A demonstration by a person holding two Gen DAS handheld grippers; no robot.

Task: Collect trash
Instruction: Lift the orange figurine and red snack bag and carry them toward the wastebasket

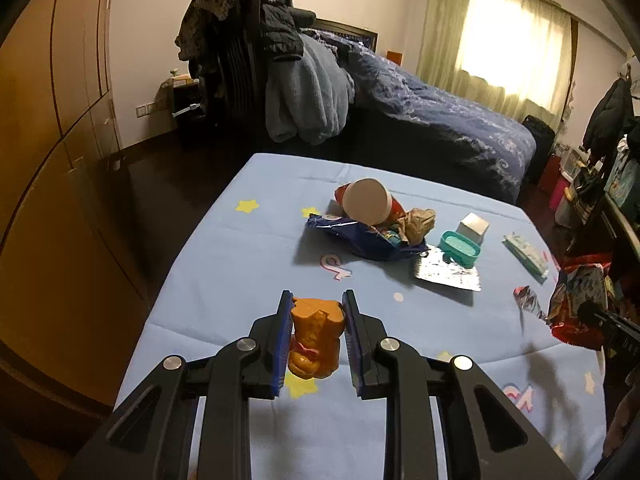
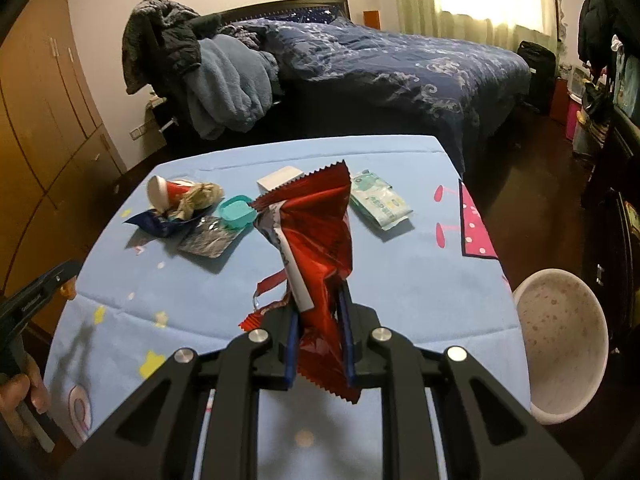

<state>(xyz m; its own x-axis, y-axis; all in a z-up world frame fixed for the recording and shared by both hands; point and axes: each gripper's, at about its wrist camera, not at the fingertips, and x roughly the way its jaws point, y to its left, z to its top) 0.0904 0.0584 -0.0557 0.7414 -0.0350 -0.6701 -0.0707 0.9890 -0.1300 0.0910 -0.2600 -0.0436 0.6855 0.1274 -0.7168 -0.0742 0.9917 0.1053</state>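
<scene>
Left wrist view first: the left tongs (image 1: 316,304) are closed partway around an orange bear-shaped figure (image 1: 316,334), blue pads touching it on both sides, held over the near part of the light blue star-print surface (image 1: 224,264). Further back in the middle there's a little trash pile: a tipped red paper cup (image 1: 366,202) lying on a dark blue snack bag (image 1: 360,240), with a crumpled brown wad (image 1: 418,222) right against them. Just beside that sit a teal container (image 1: 460,248), a silver foil packet (image 1: 448,274) and a small white box (image 1: 474,227), and a green-white wipes pack (image 1: 526,254) lies off toward the right edge. The red wrapper (image 1: 580,304) shows at the far right, up off the cloth. Right wrist view: the right tongs (image 2: 320,308) are pinched tight on that red wrapper (image 2: 316,240), which sticks up tall and crinkled above the surface (image 2: 400,272). A white speckled bin (image 2: 560,340) sits low at the right, just past the surface's edge. The cup (image 2: 164,192), teal container (image 2: 237,211) and wipes pack (image 2: 378,200) lie behind the wrapper.
</scene>
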